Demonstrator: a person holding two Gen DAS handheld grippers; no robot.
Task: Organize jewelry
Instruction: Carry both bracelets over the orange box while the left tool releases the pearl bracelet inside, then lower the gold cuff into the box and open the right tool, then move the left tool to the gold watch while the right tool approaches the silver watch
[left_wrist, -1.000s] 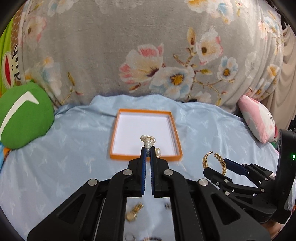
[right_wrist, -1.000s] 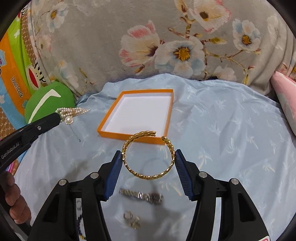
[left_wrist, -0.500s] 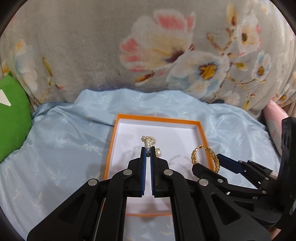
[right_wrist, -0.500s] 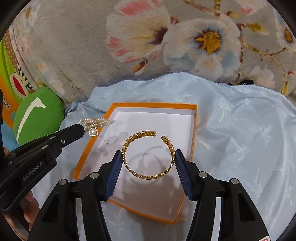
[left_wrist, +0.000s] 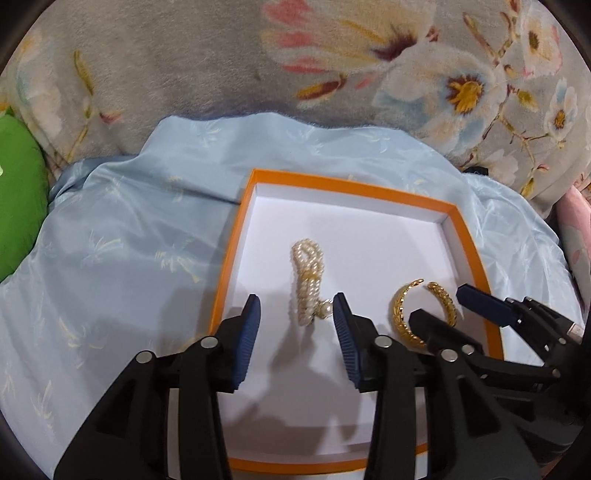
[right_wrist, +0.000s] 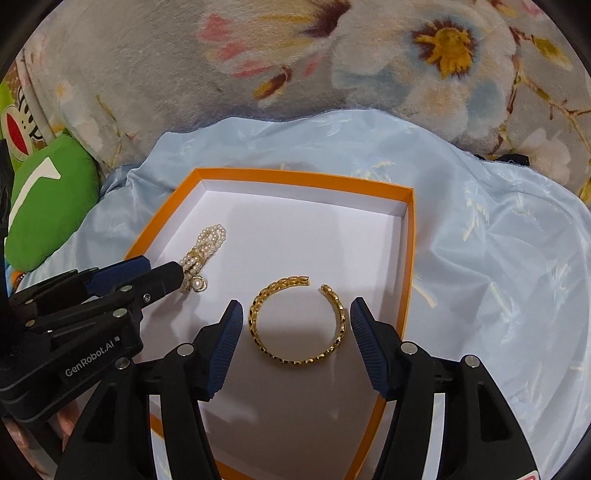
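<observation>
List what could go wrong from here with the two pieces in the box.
1. The pearl piece lies against the left tongs' right pad as the jaws open; pulling back could drag it along.
2. The gold bangle sits between the right tongs' opening pads with little room to spare; a tilted retreat might hook it out of the box.
3. The tongs work close together and may bump.

Your left wrist view looks steeply down, close over the orange box (left_wrist: 467, 236); your right wrist view does likewise from its right. Both share the box and each other's claw.
</observation>
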